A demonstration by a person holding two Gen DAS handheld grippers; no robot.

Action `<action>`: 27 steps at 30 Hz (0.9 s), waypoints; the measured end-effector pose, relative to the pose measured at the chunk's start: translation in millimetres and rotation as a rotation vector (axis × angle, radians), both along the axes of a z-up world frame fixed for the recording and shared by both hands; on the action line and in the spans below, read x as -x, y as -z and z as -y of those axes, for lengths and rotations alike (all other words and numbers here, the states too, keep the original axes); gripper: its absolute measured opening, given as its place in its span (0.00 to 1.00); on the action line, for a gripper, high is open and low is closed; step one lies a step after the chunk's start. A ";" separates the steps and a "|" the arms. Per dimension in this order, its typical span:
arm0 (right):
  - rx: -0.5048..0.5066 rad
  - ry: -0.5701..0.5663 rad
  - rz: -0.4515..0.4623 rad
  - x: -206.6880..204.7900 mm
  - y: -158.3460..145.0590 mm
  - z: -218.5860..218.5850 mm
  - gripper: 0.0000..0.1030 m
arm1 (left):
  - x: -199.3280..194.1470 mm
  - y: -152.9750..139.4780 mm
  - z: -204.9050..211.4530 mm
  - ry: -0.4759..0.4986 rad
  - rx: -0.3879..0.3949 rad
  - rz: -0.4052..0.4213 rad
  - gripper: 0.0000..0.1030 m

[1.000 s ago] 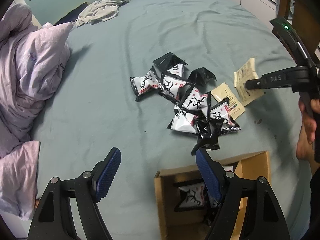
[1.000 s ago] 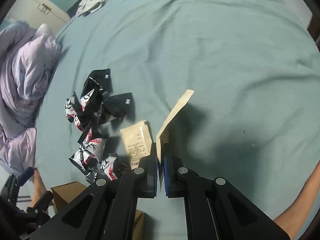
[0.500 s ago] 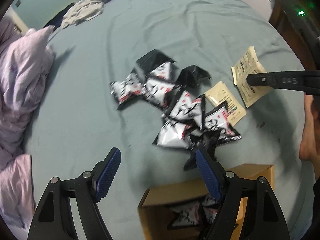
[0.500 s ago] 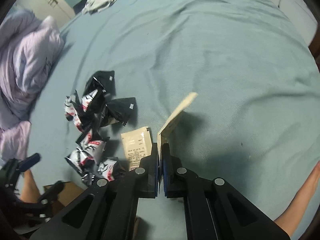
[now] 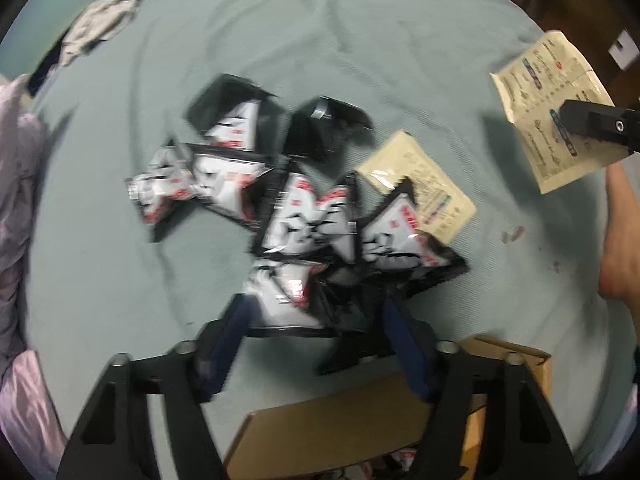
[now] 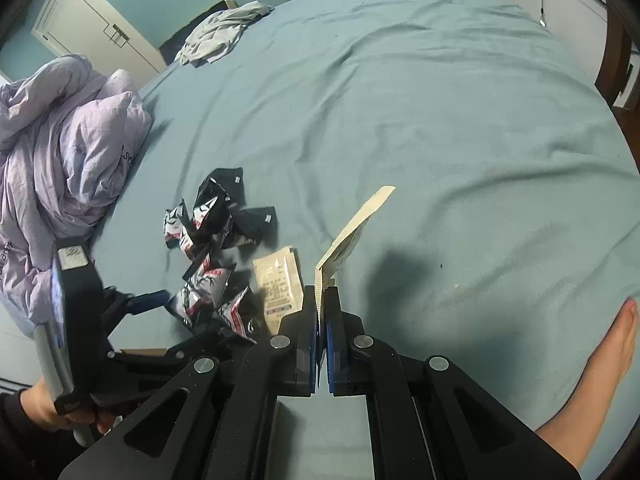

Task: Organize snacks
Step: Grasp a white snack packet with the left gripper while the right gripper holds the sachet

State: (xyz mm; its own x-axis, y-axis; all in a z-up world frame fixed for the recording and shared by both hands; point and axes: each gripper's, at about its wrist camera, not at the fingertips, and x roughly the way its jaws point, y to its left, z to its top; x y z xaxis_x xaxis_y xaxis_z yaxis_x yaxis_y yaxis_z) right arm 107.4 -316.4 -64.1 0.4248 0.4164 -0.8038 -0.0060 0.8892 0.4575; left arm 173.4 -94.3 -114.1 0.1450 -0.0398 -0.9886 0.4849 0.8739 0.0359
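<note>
Several black-and-white snack packets (image 5: 304,220) lie in a pile on the teal bed; they also show in the right wrist view (image 6: 212,248). My left gripper (image 5: 316,320) is open, its fingers on either side of the nearest packet (image 5: 284,292) of the pile. My right gripper (image 6: 321,304) is shut on a beige sachet (image 6: 352,232) and holds it above the bed; the sachet also shows in the left wrist view (image 5: 548,92). A second beige sachet (image 5: 424,184) lies flat beside the pile. A cardboard box (image 5: 360,420) with packets inside sits under the left gripper.
A lilac duvet (image 6: 60,152) is bunched at the left of the bed. Grey clothing (image 6: 224,32) lies at the far edge. A bare foot (image 6: 600,364) rests on the bed at the right. The bed (image 6: 440,100) stretches beyond the pile.
My left gripper has moved forward and down onto the pile, its fingers now around the nearest packet. My right gripper has lifted the beige sachet higher off the bed.
</note>
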 end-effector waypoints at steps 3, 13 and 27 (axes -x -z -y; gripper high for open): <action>0.001 -0.008 -0.002 5.7 -1.3 0.9 0.01 | 6.7 -0.4 7.9 0.045 -0.017 0.040 0.45; 0.042 -0.015 0.007 30.3 -28.7 6.4 0.01 | 29.9 -19.8 11.8 0.089 -0.013 0.095 0.00; 0.081 -0.015 0.011 62.8 -74.6 0.0 0.01 | 49.0 -83.1 -65.3 -0.051 0.046 0.210 0.00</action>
State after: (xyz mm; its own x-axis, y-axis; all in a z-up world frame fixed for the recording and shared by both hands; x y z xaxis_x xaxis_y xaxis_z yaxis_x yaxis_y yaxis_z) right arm 44.6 -316.4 10.5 0.4277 0.3563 -0.8307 -0.0239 0.9232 0.3837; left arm 124.3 -29.0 -31.0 0.3509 -0.0711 -0.9337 0.4256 0.9003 0.0914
